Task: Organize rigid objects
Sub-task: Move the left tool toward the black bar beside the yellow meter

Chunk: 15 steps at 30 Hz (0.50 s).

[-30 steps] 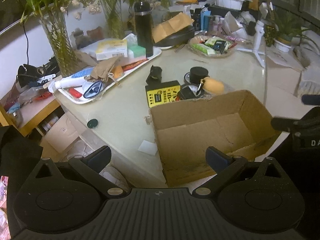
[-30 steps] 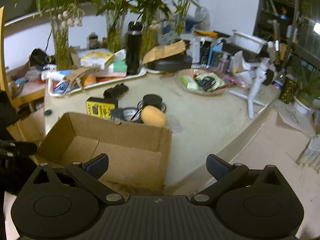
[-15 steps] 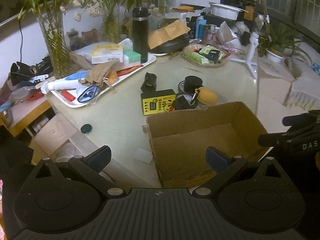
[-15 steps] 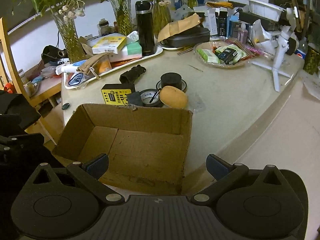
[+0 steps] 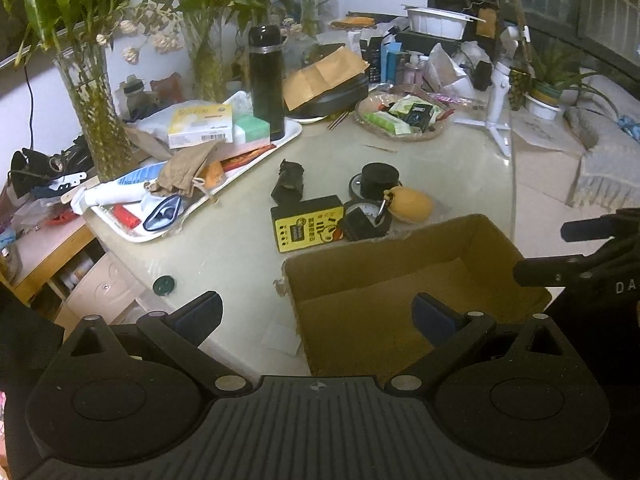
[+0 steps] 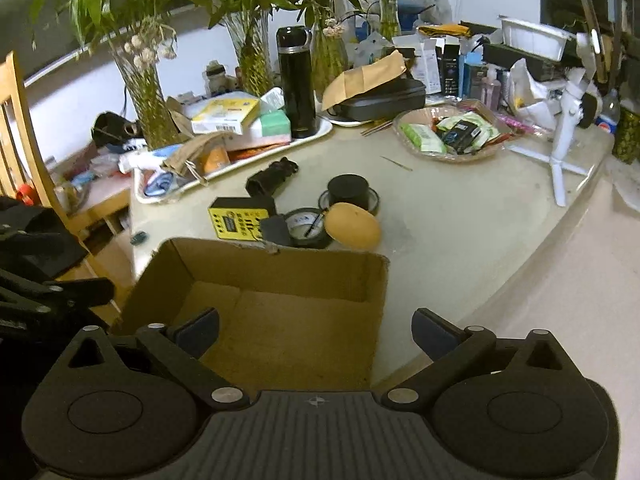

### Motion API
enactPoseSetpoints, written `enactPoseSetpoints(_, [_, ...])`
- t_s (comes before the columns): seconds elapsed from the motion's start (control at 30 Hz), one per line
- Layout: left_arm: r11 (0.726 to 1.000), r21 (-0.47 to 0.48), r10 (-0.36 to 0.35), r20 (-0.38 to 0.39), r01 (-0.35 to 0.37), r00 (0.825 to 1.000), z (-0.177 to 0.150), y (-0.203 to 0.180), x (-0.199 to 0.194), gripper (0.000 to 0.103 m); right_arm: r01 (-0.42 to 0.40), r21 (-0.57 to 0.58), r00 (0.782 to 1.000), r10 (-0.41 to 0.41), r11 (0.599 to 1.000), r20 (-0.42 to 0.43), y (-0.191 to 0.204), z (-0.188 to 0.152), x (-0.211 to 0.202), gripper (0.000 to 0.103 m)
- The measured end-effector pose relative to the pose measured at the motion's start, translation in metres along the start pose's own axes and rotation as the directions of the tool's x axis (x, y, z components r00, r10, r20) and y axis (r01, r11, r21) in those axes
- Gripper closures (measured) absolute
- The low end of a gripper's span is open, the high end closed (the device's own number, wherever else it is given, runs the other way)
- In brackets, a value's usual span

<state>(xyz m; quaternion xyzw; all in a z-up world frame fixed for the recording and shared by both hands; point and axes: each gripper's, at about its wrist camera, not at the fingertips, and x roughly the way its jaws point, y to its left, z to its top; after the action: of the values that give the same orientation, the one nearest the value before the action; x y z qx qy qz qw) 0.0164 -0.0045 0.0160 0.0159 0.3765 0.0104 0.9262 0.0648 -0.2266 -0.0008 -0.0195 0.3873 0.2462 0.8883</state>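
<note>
Both hand-held grippers, left (image 5: 316,314) and right (image 6: 315,326), hover released over the empty cardboard box (image 6: 280,304); loose items at twelve o'clock presumably await boxing, like the yellow tester (image 6: 240,222).

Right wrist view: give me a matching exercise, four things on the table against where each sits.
Things:
1. black flask
2. yellow fruit
3. white tripod
4. cardboard box

Places:
A. nearest the camera, open, nothing inside
B. upright on the white tray
C. far right of the table, legs spread
D. just beyond the box's far wall, beside a tape roll

Pairs: 1-B, 2-D, 3-C, 4-A
</note>
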Motion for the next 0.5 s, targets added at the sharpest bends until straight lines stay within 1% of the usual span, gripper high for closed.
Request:
enactPoseSetpoints(0.03, [1.0, 0.001, 0.0, 0.0, 0.0, 1.0, 0.001, 0.0, 0.002, 0.0, 0.002, 0.013, 1.0, -0.002, 1.0, 0.01, -0.001, 0.001, 0.0, 0.002])
enactPoseSetpoints(0.1, [1.0, 0.003, 0.004, -0.003, -0.004, 1.0, 0.004, -0.001, 0.006, 0.0, 0.032, 0.016, 0.999, -0.032, 0.999, 0.03, -0.002, 0.001, 0.001, 0.002])
enactPoseSetpoints(0.13, [1.0, 0.004, 0.009, -0.008, -0.009, 1.0, 0.006, 0.0, 0.009, 0.0, 0.055, 0.004, 0.998, -0.055, 0.998, 0.04, -0.001, 0.002, 0.002, 0.0])
enactPoseSetpoints(0.2, [1.0, 0.001, 0.017, -0.012, -0.017, 1.0, 0.01, 0.001, 0.014, 0.0, 0.101, -0.029, 0.994, -0.099, 0.994, 0.056, 0.0, 0.005, 0.004, 0.0])
enactPoseSetpoints(0.27, [1.0, -0.005, 0.019, -0.007, -0.019, 1.0, 0.013, 0.003, 0.016, 0.0, 0.127, -0.055, 0.99, -0.123, 0.99, 0.066, 0.0, 0.009, 0.005, 0.0])
enactPoseSetpoints(0.33, [1.0, -0.002, 0.026, 0.003, -0.026, 1.0, 0.017, 0.005, 0.018, 0.0, 0.127, -0.064, 0.99, -0.123, 0.99, 0.063, -0.003, 0.013, 0.005, 0.0])
enactPoseSetpoints(0.43, [0.999, 0.01, 0.05, 0.016, -0.05, 0.999, 0.025, 0.007, 0.022, 0.0, 0.112, -0.081, 0.993, -0.109, 0.99, 0.038, -0.009, 0.021, 0.008, 0.0])
enactPoseSetpoints(0.5, [0.999, -0.003, 0.05, 0.03, -0.05, 0.998, 0.029, 0.011, 0.024, 0.0, 0.115, -0.101, 0.993, -0.113, 0.988, 0.032, -0.01, 0.022, 0.01, 0.0])
